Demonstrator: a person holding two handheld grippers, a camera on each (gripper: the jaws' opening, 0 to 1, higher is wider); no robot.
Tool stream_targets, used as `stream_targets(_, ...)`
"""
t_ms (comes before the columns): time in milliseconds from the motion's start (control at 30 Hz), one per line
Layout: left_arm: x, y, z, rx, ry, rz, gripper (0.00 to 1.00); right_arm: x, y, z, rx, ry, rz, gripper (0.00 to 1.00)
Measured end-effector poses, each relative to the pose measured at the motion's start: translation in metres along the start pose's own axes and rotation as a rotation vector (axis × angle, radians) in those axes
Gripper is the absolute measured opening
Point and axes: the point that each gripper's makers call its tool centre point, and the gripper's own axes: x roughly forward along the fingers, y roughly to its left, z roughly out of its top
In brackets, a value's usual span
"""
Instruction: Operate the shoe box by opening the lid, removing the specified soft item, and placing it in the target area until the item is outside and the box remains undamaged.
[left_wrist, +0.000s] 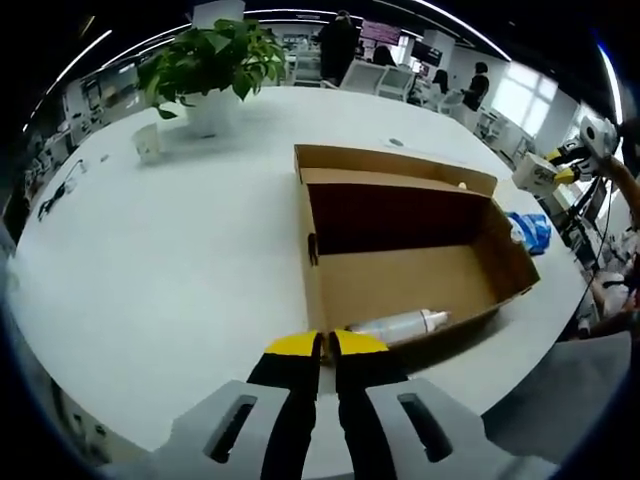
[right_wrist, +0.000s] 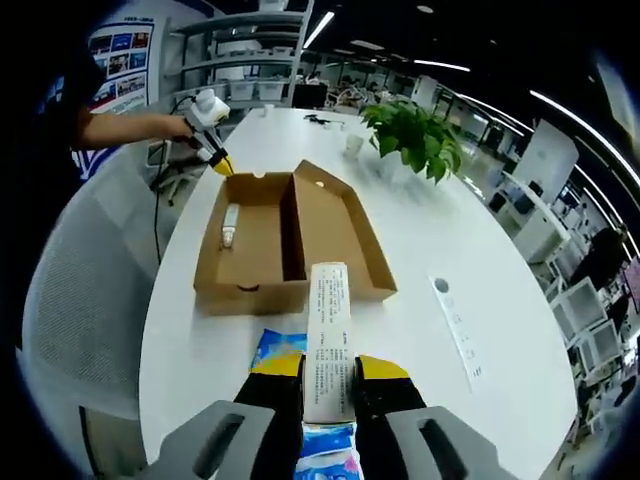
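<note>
Gripped in the right gripper (right_wrist: 328, 372), a printed packet (right_wrist: 329, 340) is held just outside the shoe box (right_wrist: 290, 240), seemingly for placing. Left gripper (left_wrist: 327, 345) fingers are clenched empty at the box's edge.

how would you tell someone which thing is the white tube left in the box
Find the open cardboard shoe box on the white table, beyond the potted plant. The white tube lies on its side alone on the box floor against one wall, unlike the blue packet outside on the table.
</note>
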Motion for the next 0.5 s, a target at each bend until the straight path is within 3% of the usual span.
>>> stream_targets(500,-0.001,-0.003,-0.002,0.002,0.004,0.002,0.03,-0.018,-0.024,-0.051,0.009,0.093,-0.051,0.14)
